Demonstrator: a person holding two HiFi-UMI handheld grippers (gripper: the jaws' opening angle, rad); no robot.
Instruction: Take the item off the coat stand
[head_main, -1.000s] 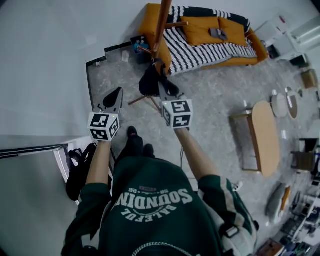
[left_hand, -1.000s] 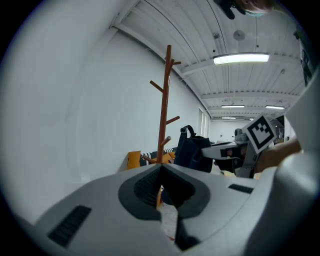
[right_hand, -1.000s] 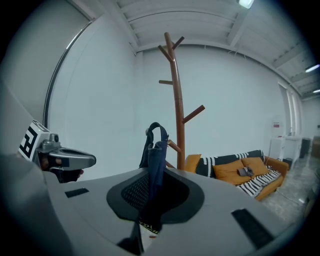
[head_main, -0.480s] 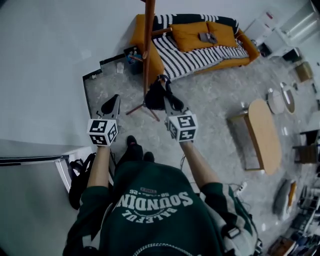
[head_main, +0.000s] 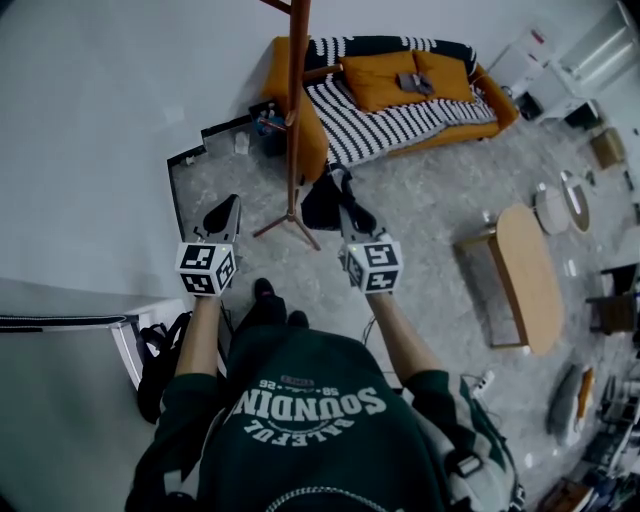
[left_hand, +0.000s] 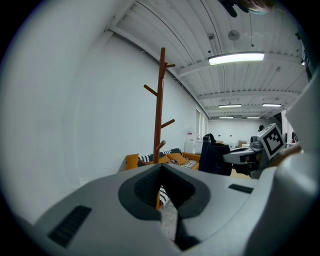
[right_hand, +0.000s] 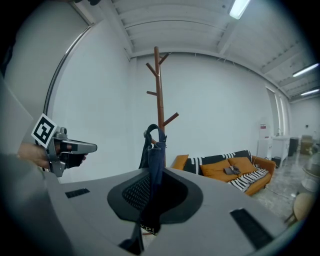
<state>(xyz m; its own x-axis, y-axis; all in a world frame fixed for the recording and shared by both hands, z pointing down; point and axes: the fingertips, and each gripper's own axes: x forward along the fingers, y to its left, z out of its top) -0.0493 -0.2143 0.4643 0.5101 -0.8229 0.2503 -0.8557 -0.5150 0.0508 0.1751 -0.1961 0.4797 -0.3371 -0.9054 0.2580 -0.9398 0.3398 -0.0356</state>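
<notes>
Jaws of the right gripper (head_main: 343, 195) are closing on the dark bag (head_main: 318, 205), pinching its fabric between them. That bag is sitting clear of the coat stand (head_main: 293, 120), at about 3 o'clock from the stand's foot in the head view. At the foot's 9 o'clock the left gripper (head_main: 225, 210) is hovering, its jaws pressed together and gripping nothing.

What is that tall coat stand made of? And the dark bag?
The coat stand looks like wood: reddish-brown and smooth, with branch-like pegs, probably varnished. The bag looks like soft dark fabric with a matte finish: it hangs limp in folds and has strap handles on top.
</notes>
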